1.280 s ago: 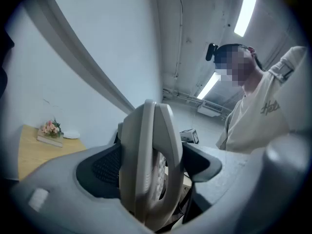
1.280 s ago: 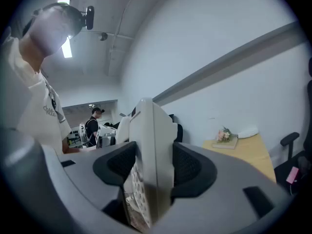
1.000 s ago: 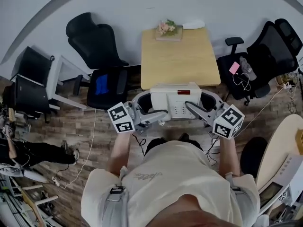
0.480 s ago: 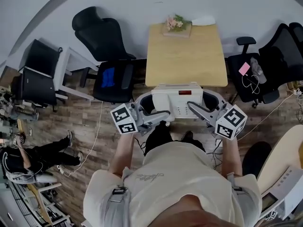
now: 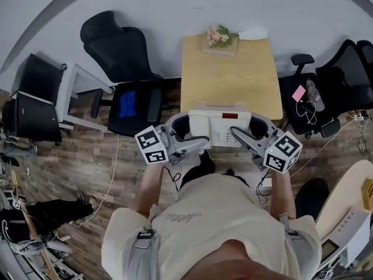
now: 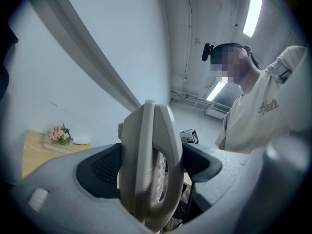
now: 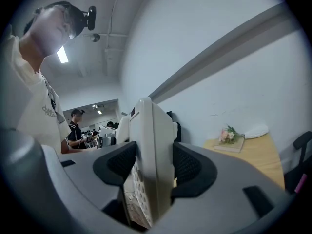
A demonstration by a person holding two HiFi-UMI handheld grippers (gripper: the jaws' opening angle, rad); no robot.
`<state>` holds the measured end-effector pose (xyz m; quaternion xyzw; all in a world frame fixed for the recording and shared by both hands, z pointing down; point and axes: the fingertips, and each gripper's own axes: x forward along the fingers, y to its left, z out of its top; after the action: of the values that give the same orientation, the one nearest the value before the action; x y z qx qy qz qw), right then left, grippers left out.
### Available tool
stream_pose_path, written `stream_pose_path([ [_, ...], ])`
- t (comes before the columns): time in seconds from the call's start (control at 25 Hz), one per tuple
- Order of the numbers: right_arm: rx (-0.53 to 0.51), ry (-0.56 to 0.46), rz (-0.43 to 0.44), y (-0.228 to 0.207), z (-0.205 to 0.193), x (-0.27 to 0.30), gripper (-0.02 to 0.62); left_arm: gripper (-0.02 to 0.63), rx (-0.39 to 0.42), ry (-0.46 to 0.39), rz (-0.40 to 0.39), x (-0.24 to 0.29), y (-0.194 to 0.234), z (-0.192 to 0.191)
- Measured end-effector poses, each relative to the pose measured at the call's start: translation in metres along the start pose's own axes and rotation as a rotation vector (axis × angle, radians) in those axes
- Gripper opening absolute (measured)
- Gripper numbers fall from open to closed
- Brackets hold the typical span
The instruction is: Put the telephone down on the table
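Note:
A cream desk telephone (image 5: 218,127) with a red display hangs in the air in front of the person, just short of the near edge of a light wooden table (image 5: 230,74). My left gripper (image 5: 185,134) is shut on the telephone's left side, and its own view shows the telephone (image 6: 148,165) edge-on between the black pads. My right gripper (image 5: 252,134) is shut on the right side, with the telephone (image 7: 148,165) clamped edge-on there too.
A small flower bunch on a book (image 5: 220,38) and a white object (image 5: 252,34) lie at the table's far end by the wall. Black office chairs stand left (image 5: 125,69) and right (image 5: 338,74) of the table. Cables run over the wooden floor.
The view has shifted slightly and the telephone, held by both grippers, sits a little closer to the table's near edge. A person at the lower left has moved.

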<state>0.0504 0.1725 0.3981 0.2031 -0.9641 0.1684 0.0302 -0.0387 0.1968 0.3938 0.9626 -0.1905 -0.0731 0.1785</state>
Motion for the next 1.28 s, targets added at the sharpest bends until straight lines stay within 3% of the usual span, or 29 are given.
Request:
stream_pose_path([
  [0.44,-0.035,0.015,-0.069,-0.032,0.036,0.093,0.233,0.380,0.035,-0.030,-0.088,-0.035,0.091,0.051],
  [0.72,-0.019,0.019,-0.111,-0.054,0.042,0.116,0.234,0.380,0.000,-0.012,-0.124,-0.034,0.126,0.059],
  [1.0,0.021,0.033,-0.119,-0.079,0.028,0.119,0.233,0.380,-0.037,0.013,-0.126,-0.020,0.148,0.045],
  [1.28,0.051,0.029,-0.051,-0.142,0.045,0.134,0.233,0.380,-0.056,0.053,-0.053,0.016,0.197,0.058],
])
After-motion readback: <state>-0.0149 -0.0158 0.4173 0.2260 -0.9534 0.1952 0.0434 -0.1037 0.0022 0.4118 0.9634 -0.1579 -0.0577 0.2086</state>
